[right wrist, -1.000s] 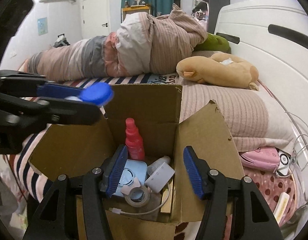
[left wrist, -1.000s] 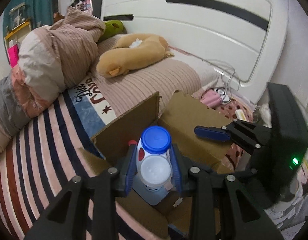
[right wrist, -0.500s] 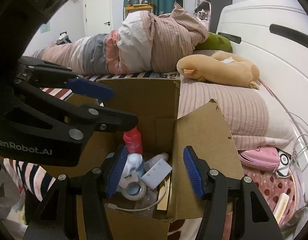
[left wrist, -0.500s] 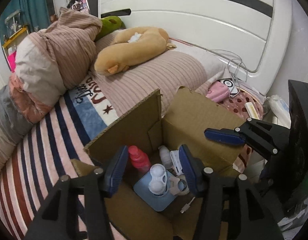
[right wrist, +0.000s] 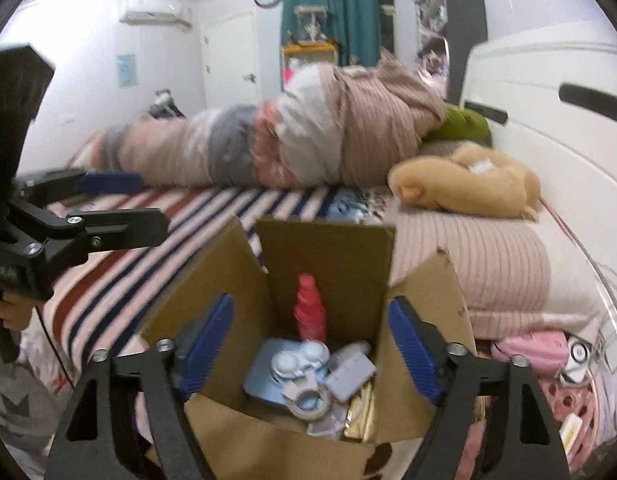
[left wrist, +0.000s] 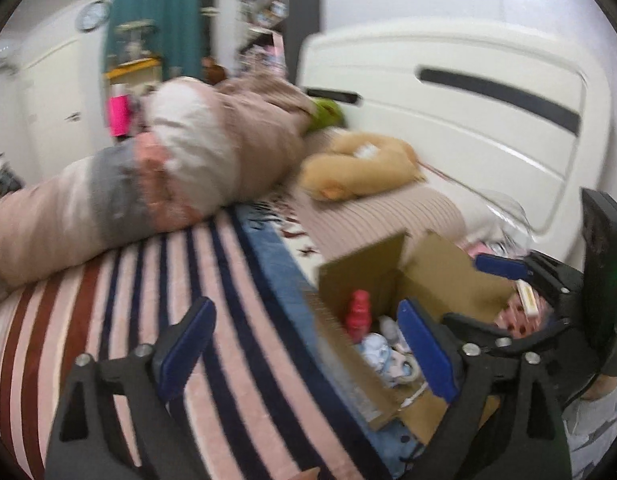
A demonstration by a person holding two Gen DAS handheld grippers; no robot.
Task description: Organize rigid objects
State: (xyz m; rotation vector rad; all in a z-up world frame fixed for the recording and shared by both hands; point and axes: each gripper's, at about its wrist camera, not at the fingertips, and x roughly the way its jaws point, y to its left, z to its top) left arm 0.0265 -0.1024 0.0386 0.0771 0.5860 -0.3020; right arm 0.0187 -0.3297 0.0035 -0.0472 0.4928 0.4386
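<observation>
Step in hand: we judge that one item is stowed and we are between items; both our grippers carry nothing.

Left gripper (left wrist: 304, 344): blue-padded jaws stand wide, with only the striped pink, navy and rust bed cover (left wrist: 148, 300) showing between them; it sits left of the box.

Right gripper (right wrist: 308, 344): jaws stand wide and bare, poised over the near edge of the open brown cardboard box (right wrist: 328, 256), pointing into it.

Task's things: inside the box stands a red plastic spray bottle (right wrist: 309, 312) against the far wall; nearer lie a pale blue flat case (right wrist: 264, 376) with a small white-and-blue bottle (right wrist: 300, 360) on it, a grey roll of tape (right wrist: 308, 400), and a pale grey rectangular block (right wrist: 350, 372) to the right.

Box position: it rests at the near right edge of the bed, flaps raised, beside the ribbed pink pillow (right wrist: 488, 272).

Next move: we would need to find another loose rigid object; we see none on the bed cover, so the left gripper would have to search further before closing on anything.

Hard to make out: the left view is smeared, so small items blur together. The box floor under the pile is hidden. Clutter at the far right, near a pink pouch (right wrist: 536, 350), is cut off by the frame, and we cannot tell what belongs to the task.
</observation>
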